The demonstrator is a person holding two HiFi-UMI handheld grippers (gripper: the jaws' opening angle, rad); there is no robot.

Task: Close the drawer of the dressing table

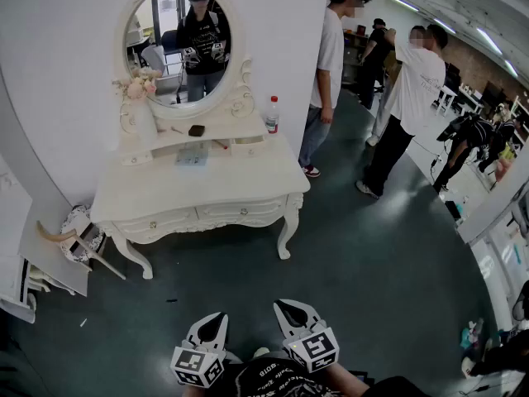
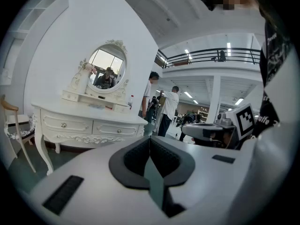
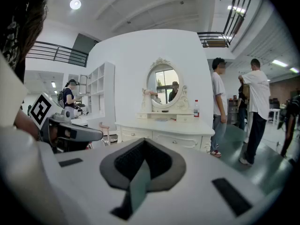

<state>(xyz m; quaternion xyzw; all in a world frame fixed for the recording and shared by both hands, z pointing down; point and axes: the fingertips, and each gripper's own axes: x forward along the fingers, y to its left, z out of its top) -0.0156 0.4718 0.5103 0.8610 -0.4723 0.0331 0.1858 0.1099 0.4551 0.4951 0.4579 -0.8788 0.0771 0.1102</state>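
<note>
The dressing table (image 1: 198, 190) stands against the white wall. Its two front drawers (image 1: 242, 212) look flush with the frame, though I cannot tell whether either sits slightly out. An oval mirror (image 1: 178, 40), a bottle (image 1: 272, 115) and pink flowers (image 1: 139, 83) are on its raised shelf. Both claws hover over the dark floor, well apart from the table — the left claw (image 1: 218, 318) and right claw (image 1: 283, 306) each clenched, pads together, nothing between them.

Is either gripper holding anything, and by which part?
Nothing is held: left gripper and right gripper are both shut and empty, apart from the dressing table.
</note>
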